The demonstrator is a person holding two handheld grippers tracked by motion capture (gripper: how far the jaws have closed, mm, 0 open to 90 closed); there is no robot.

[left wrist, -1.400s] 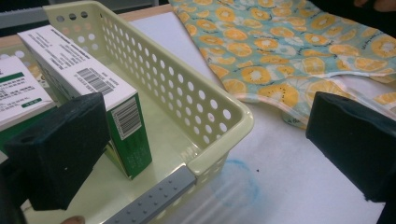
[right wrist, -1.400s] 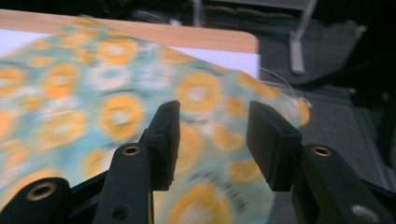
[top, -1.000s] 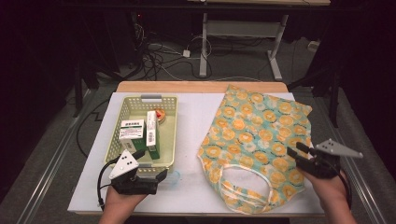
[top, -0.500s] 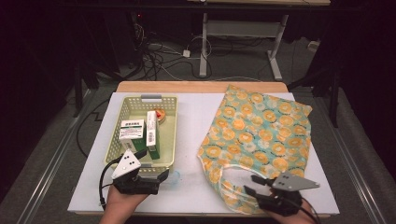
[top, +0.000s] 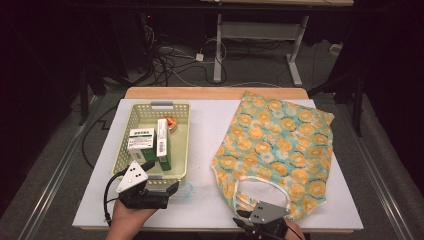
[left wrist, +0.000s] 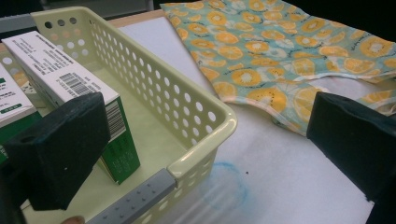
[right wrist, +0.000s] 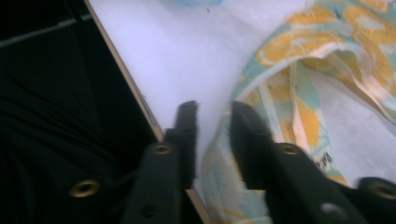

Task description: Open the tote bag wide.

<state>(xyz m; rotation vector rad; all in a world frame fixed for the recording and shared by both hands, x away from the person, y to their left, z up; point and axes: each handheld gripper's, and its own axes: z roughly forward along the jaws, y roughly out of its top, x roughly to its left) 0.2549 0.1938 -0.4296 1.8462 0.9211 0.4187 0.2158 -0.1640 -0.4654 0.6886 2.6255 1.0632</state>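
Note:
A teal cloth bag (top: 280,140) printed with orange slices lies flat on the right half of the white table, its mouth and handles (top: 260,182) toward the near edge. My right gripper (top: 242,215) is at that near edge. In the right gripper view its jaws (right wrist: 212,109) have just been closing to a narrow gap, with the bag's rim (right wrist: 210,158) lying between them and white table showing through. My left gripper (top: 162,176) stands open at the near right corner of a pale yellow basket (top: 150,106); one jaw is over the basket and the other over the table (left wrist: 205,144).
The basket holds two green-and-white boxes (top: 141,140) (top: 162,142) and a small orange round thing (top: 171,122). A faint blue ring (top: 185,192) marks the table by the basket's corner. The table's near edge (right wrist: 126,79) runs right beside my right gripper.
My right gripper has swung from the bag's right side leftward and down to the near edge at the bag's mouth, and its jaws have narrowed. The left gripper has stayed put.

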